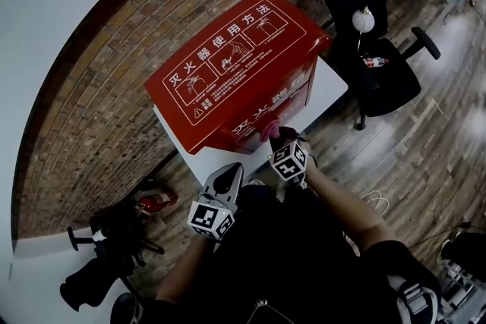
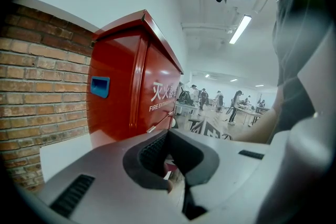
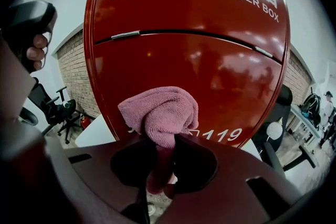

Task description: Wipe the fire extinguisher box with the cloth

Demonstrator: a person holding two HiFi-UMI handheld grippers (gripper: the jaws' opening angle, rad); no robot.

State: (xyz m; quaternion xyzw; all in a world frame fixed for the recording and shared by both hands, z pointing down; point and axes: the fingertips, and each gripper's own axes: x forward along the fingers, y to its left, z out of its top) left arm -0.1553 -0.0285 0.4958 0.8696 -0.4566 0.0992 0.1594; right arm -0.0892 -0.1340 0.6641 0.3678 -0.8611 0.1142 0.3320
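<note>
At the lower front face of the fire extinguisher box [image 1: 235, 72], my right tool [image 1: 277, 136] is clamped on the cloth [image 3: 160, 113]. The pink cloth is pinched by a twisted tail between the jaws, so the bunched head sticks out past the tips as a soft pad. That way fabric meets the red paint, not the tool. The pad sits just left of the white 119 digits, below the door seam. It looks to be touching the panel, but I can't confirm contact.

The box stands on a white table [image 1: 330, 83], back against the brick wall [image 1: 99, 110], with its sloped lid facing up at me. The front door is the face easiest for me to reach, and the tool points down at it.

My left tool [image 1: 228, 177] is clenched, nothing gripped. It's held off to the box's left front corner, apart from it and not touching. My guess is it's parked there to stay out of the wiping path, since the box looks heavy enough not to need steadying.

Step, as I judge it: wiping the front door, lower part. I can't tell from here how much of the lid, sides and upper front is done. Risk: the grip on the cloth is narrow, so a hard drag could pull it out of the jaws.
</note>
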